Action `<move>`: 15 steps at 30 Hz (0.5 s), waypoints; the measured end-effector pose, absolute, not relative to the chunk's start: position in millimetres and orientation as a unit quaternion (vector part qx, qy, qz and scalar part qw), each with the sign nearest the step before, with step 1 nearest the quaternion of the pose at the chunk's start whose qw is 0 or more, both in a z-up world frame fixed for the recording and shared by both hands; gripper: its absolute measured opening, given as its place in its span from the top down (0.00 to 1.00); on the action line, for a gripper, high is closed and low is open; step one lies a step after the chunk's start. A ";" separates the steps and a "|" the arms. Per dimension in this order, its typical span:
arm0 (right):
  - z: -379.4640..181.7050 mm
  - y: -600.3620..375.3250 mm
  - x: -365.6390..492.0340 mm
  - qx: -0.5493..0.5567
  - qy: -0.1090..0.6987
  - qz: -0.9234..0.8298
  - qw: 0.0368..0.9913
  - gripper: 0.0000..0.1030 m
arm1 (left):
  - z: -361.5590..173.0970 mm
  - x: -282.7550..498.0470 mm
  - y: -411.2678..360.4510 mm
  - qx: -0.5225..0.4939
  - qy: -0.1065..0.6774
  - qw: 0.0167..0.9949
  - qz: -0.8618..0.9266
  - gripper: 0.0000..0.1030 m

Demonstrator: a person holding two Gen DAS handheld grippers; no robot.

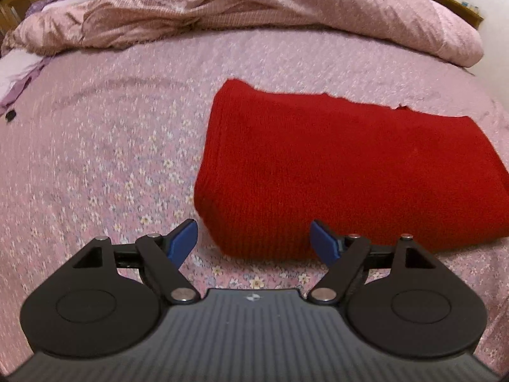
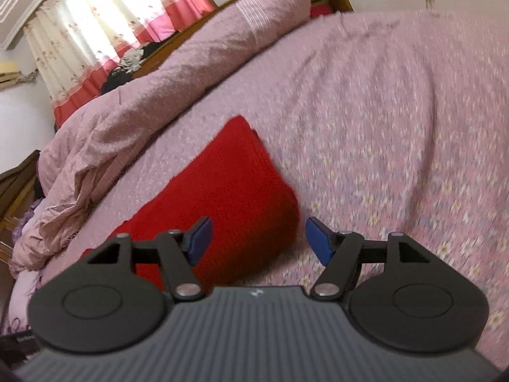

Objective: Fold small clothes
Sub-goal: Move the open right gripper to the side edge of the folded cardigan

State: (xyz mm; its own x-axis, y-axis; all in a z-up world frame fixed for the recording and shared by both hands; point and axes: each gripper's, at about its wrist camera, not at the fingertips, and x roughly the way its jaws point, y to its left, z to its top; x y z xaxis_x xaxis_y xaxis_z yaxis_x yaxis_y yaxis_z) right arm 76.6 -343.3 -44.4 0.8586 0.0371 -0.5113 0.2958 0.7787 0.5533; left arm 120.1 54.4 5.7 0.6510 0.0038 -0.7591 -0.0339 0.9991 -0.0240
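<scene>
A red knitted garment (image 1: 343, 165) lies folded into a thick rectangle on the pink flowered bedsheet (image 1: 105, 146). My left gripper (image 1: 254, 238) hovers open just in front of its near left corner, blue pads apart, nothing between them. In the right wrist view the same red garment (image 2: 229, 191) runs from the lower left up to the middle. My right gripper (image 2: 256, 238) is open above its near right end, tilted, and nothing is pinched between its blue pads.
A crumpled pink quilt (image 1: 254, 9) is heaped along the far side of the bed. Wooden furniture and a red-and-cream curtain (image 2: 105, 31) stand beyond it. A small dark item (image 1: 10, 115) lies at the sheet's left edge.
</scene>
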 end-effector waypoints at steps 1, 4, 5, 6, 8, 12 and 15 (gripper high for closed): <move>-47.4 -341.3 78.8 0.331 0.258 -0.071 0.905 0.34 | 2.9 121.8 55.7 -0.023 0.423 0.906 0.012 0.21; -55.4 -338.8 84.1 0.349 0.263 -0.077 0.896 0.34 | -2.4 125.3 58.0 -0.036 0.434 0.900 0.013 0.21; -57.4 -338.1 86.1 0.355 0.263 -0.076 0.894 0.34 | -3.4 126.1 59.0 -0.039 0.436 0.899 0.014 0.21; -58.9 -337.5 87.9 0.360 0.263 -0.073 0.892 0.34 | -4.2 126.7 59.4 -0.041 0.438 0.898 0.014 0.21; -61.9 -335.6 91.8 0.368 0.263 -0.071 0.889 0.34 | -5.6 128.1 60.3 -0.045 0.441 0.896 0.016 0.21; -67.4 -333.6 97.6 0.377 0.264 -0.077 0.884 0.33 | -10.0 132.0 61.2 -0.050 0.449 0.892 0.019 0.21; -73.2 -332.8 101.8 0.387 0.260 -0.071 0.882 0.31 | -12.8 134.2 62.3 -0.055 0.453 0.890 0.020 0.20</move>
State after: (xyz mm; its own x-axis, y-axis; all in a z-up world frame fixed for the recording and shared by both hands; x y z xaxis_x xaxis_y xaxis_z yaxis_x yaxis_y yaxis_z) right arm 101.8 -332.8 -73.2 0.8543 0.0754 -0.5142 0.3274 0.6902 0.6452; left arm 134.2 62.3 -12.8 0.5886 -0.0141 -0.8083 -0.0857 0.9931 -0.0797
